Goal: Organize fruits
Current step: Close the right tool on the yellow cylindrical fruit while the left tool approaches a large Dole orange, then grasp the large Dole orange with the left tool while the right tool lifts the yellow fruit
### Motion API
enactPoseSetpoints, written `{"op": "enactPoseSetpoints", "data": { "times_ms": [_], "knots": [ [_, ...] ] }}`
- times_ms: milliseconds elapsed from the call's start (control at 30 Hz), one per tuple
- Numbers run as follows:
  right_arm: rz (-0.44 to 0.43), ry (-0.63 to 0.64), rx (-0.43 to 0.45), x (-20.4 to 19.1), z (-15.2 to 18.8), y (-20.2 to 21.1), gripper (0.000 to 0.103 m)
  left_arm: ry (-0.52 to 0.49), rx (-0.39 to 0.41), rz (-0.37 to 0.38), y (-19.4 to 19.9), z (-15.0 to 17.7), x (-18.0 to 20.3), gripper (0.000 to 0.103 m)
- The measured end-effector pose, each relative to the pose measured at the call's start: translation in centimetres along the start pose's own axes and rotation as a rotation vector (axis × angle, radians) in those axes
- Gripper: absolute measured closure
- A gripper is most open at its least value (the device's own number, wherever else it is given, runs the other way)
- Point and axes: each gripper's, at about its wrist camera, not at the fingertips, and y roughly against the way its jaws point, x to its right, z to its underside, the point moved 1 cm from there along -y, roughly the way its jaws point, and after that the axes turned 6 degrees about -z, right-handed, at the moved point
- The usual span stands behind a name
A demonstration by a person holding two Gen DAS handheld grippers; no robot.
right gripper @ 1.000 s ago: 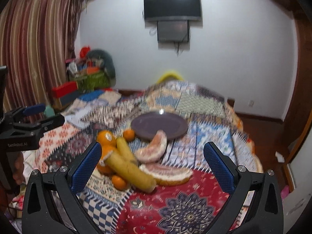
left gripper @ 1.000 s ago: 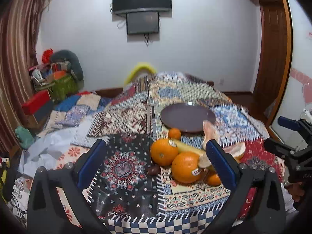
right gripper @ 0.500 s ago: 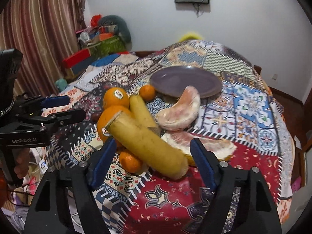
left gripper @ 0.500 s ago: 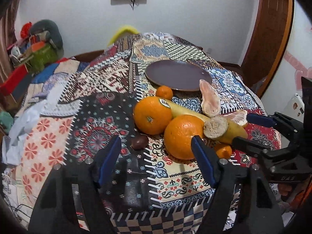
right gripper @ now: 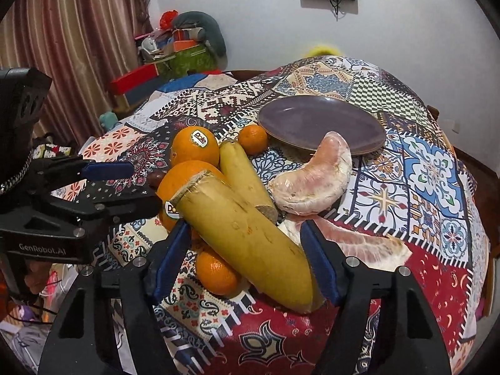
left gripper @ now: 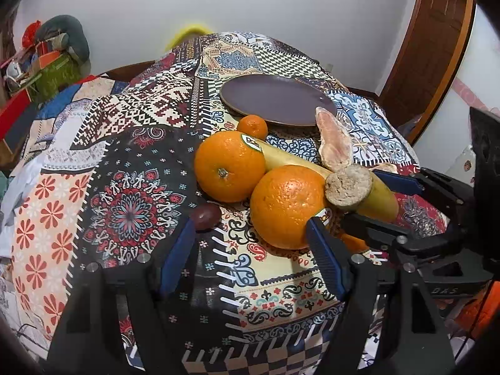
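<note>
The right claw (right gripper: 243, 256) is standing released, its blue fingers (right gripper: 318, 262) straddling the near banana (right gripper: 247, 237) without visibly pinching it; whether the pads are touching the peel is hard to make out. That banana is lying lengthwise toward the camera, its cut end pointing up and away to the left. A small orange (right gripper: 215, 273) is sitting half hidden beneath it. The left claw (left gripper: 250, 247) is also spread wide, the front orange (left gripper: 287, 206) sitting just ahead of its right finger. A "Dole" sticker is showing on the rear orange (right gripper: 194, 146). The plate (right gripper: 322, 123) is lying beyond the fruit on the patterned cloth (right gripper: 431, 172).
</note>
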Motion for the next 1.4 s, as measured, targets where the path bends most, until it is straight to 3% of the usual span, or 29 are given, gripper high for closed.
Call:
{"op": "enactPoseSetpoints", "data": {
  "times_ms": [233, 333, 467, 833, 1400],
  "knots": [
    [-0.003, 0.008, 0.001, 0.6, -0.1, -0.2, 0.046, -0.01, -0.022, -0.013, -0.1, -0.1, 0.4, 0.028],
    [-0.01, -0.05, 0.004, 2.0, 0.0, 0.2, 0.061, -0.018, -0.041, -0.01, -0.2, 0.0, 0.8, 0.028],
    [-0.05, -0.131, 0.002, 3.8, 0.5, 0.8, 0.066, -0.031, -0.049, -0.007, -0.4, -0.1, 1.6, 0.028],
    [-0.04, -0.177, -0.014, 4.4, 2.0, 3.0, 0.067, -0.045, -0.057, 0.007, -1.6, -1.1, 4.2, 0.028],
    [-0.03, -0.143, -0.043, 3.7, 2.2, 1.9, 0.065, -0.036, -0.051, -0.076, -3.4, -1.4, 4.9, 0.031]
  ]
}}
